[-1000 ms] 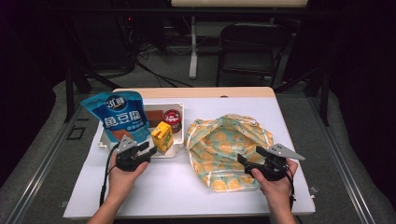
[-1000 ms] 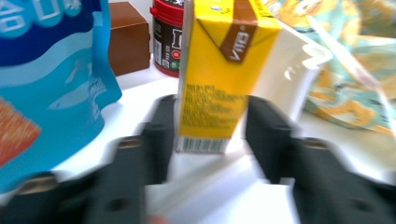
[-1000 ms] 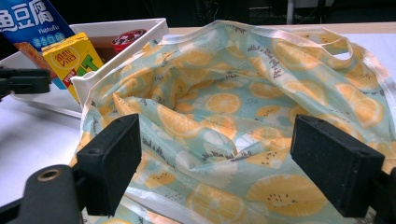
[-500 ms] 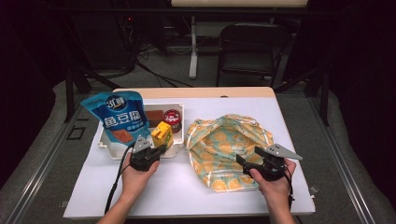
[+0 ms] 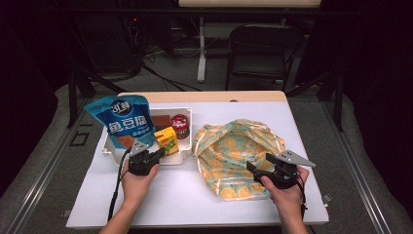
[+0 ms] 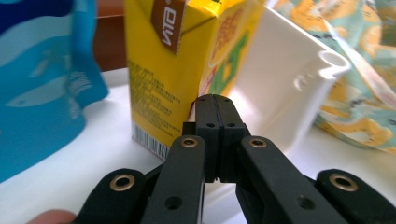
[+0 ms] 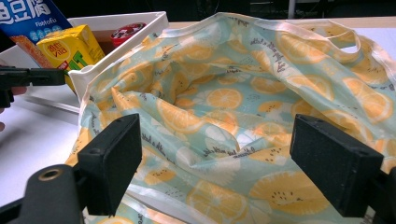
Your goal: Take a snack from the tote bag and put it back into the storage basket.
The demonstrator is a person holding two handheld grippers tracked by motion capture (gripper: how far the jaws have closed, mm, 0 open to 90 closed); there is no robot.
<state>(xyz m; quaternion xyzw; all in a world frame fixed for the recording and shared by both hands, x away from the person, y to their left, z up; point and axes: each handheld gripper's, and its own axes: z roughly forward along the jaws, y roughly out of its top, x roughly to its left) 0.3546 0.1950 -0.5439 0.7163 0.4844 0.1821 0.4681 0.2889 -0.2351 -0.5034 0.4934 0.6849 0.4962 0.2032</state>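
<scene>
On table [image 5: 195, 195], left gripper [image 5: 158, 154] has reached yellow carton [image 5: 166, 140].

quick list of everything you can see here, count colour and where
table: 1, white top, centre
tray: 1, white, left half of table
snack pouch: 1, blue, standing at tray's left
juice carton: 1, yellow, front of tray
can: 1, red lid, behind the carton
brown packet: 1, back of tray
bag: 1, pale green with orange slices, mouth open, right of tray
chair: 1, dark, behind table
left gripper: black, shut, at the carton
right gripper: black, open, at bag's near edge
</scene>
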